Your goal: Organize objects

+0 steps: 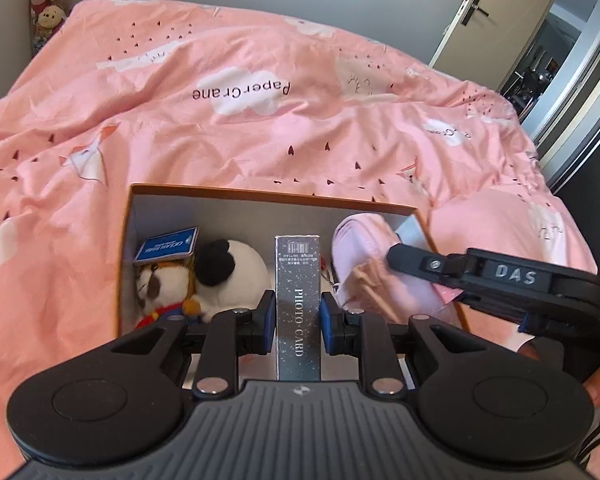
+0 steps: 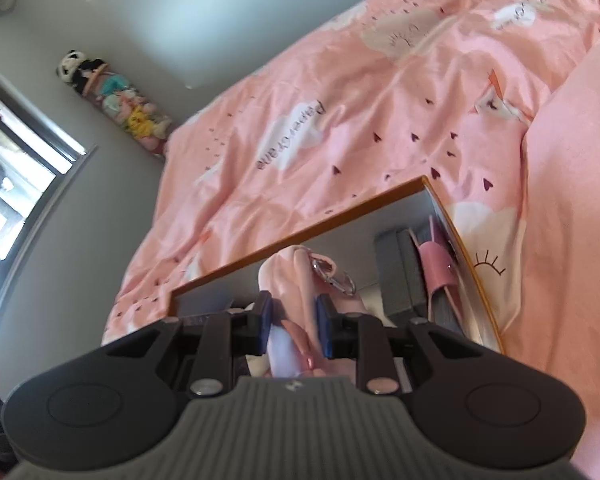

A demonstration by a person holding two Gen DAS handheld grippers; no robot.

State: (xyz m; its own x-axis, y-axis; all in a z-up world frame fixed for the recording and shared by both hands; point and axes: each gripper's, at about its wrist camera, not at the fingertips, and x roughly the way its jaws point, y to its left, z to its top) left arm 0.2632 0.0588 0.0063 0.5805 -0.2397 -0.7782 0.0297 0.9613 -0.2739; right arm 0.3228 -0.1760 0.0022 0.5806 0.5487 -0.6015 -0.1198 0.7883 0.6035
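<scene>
An open cardboard box [image 1: 260, 194] with an orange rim lies on the pink bed. My left gripper [image 1: 294, 314] is shut on a silver "PHOTO CARD" box [image 1: 298, 280], held upright over the cardboard box. Inside are a panda plush [image 1: 236, 276], a small white-and-brown plush [image 1: 160, 284], a blue card [image 1: 168, 246] and a pink soft item [image 1: 380, 268]. My right gripper [image 2: 292, 320] is shut on that pink soft item [image 2: 288, 276], which carries a metal clip [image 2: 340, 280]; it reaches into the box's right side [image 2: 300, 236]. The right gripper also shows in the left wrist view [image 1: 480, 276].
The pink "Paper Crane" duvet [image 1: 260, 120] covers the bed. A pink pillow [image 2: 572, 240] lies right of the box. A grey box and a pink pouch [image 2: 440, 268] stand inside at the right. Hanging plush toys [image 2: 116, 96] and an open door [image 1: 472, 12] line the walls.
</scene>
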